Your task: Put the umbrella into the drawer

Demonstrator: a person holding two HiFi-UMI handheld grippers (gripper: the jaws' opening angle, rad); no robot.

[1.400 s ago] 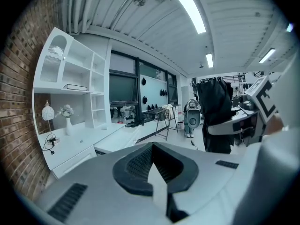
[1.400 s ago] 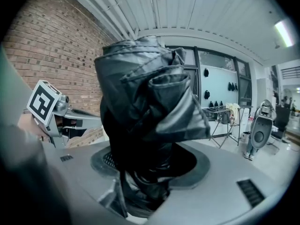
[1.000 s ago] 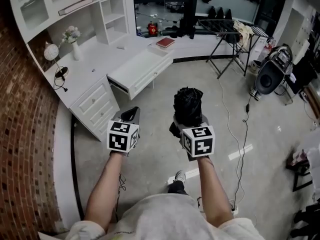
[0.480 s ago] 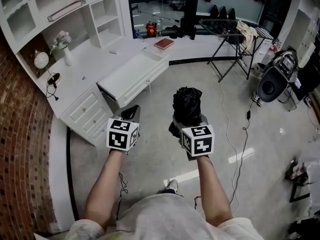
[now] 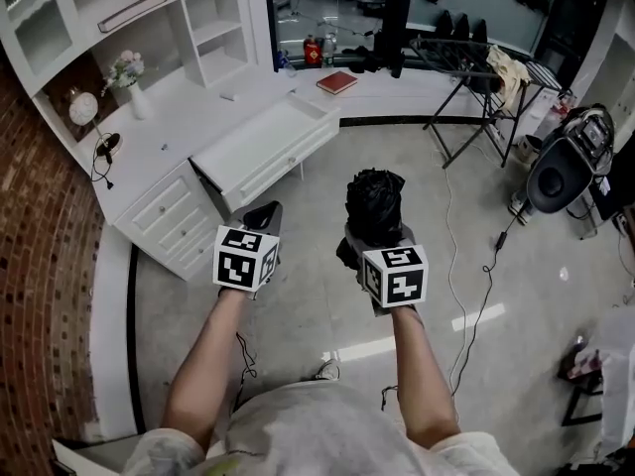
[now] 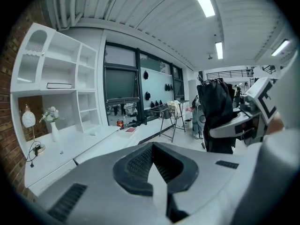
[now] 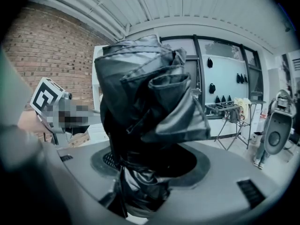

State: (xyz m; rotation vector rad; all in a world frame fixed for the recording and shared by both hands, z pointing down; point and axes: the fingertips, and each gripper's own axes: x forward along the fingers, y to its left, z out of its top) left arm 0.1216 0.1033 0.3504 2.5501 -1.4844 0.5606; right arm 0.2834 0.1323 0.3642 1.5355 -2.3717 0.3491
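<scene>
A folded black umbrella [image 5: 374, 204] stands upright out of my right gripper [image 5: 377, 238], which is shut on its lower end. It fills the right gripper view, the umbrella [image 7: 145, 102] bunched above the jaws of the right gripper [image 7: 140, 177]. My left gripper [image 5: 263, 214] hovers beside it over the floor, shut and empty; in its own view the left gripper [image 6: 152, 146] has jaws meeting on nothing, with the umbrella [image 6: 215, 111] to its right. The white drawer [image 5: 263, 147] stands pulled open from the desk [image 5: 169, 137], ahead and to the left of both grippers.
On the desk stand a vase of flowers [image 5: 127, 75] and a red book [image 5: 337, 81]. A drying rack [image 5: 476, 77] and a round black device [image 5: 558, 175] stand to the right. A cable [image 5: 476, 315] trails over the floor. A brick wall [image 5: 40, 296] runs along the left.
Both grippers hold the same pose and the umbrella stays clamped. The head view has drifted, so the desk and the open drawer sit slightly differently in the picture.
</scene>
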